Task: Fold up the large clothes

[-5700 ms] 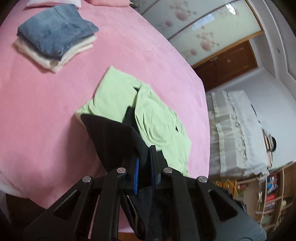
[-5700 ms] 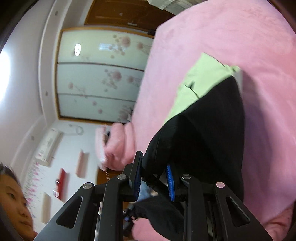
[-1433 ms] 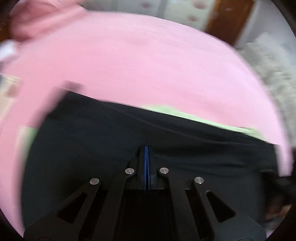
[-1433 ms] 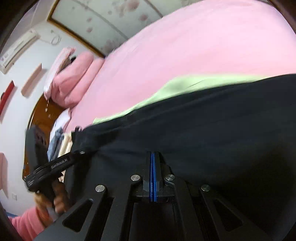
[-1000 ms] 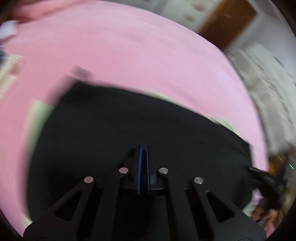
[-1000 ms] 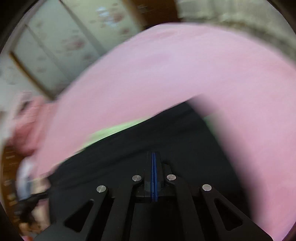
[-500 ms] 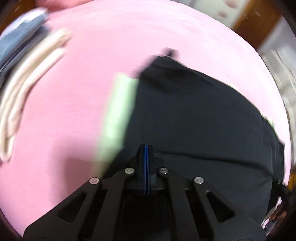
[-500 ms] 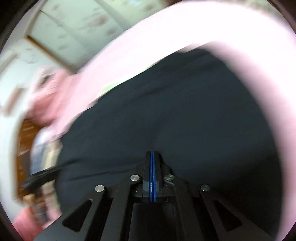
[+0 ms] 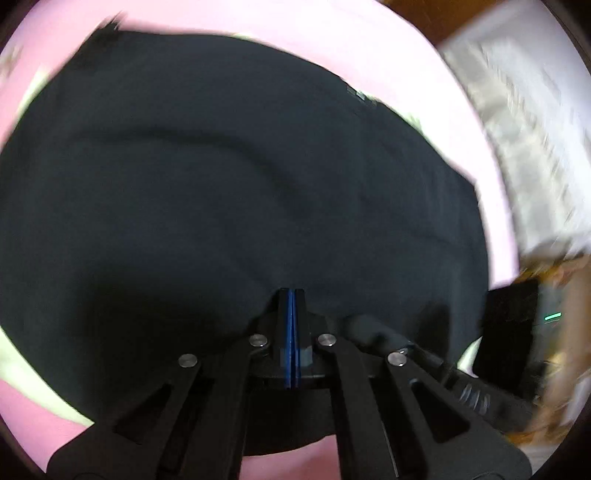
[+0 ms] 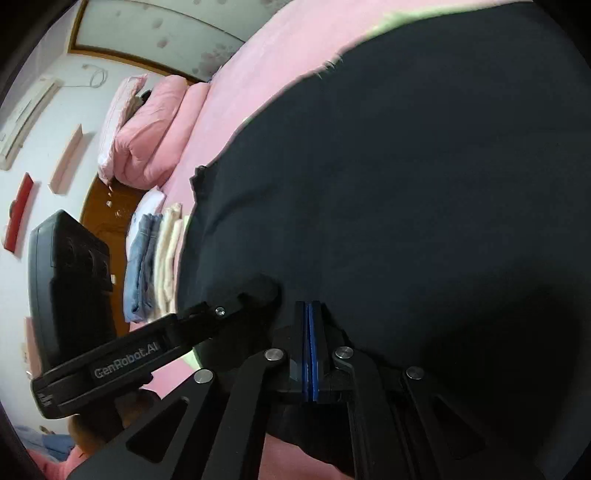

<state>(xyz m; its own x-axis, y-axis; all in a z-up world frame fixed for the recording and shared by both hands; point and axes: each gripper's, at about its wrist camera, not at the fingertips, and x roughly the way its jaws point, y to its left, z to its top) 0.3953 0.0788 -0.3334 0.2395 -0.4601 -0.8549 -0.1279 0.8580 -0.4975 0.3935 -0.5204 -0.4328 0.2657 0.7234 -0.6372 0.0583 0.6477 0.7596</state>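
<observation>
Black garment (image 9: 221, 184) now spread over pink bed (image 9: 369, 44).
Left tongs (image 9: 291, 295), right tongs (image 10: 309, 306) clamped on near hem; earlier bunched, lifted.

A home bedroom: a bed with a pink sheet (image 10: 266, 70), pink pillows (image 10: 147, 129), sliding wardrobe doors (image 10: 177, 33) and a wall air conditioner (image 10: 26, 114).

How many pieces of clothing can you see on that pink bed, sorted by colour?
Black: 1, the black garment, spread wide, both sets of jaws shut on its near edge.
Light green: 1, the green garment peeking out beneath it.
Blue: 1, folded jeans.
Cream: 1, folded cream garment, possibly more layers.
Total: 4
</observation>
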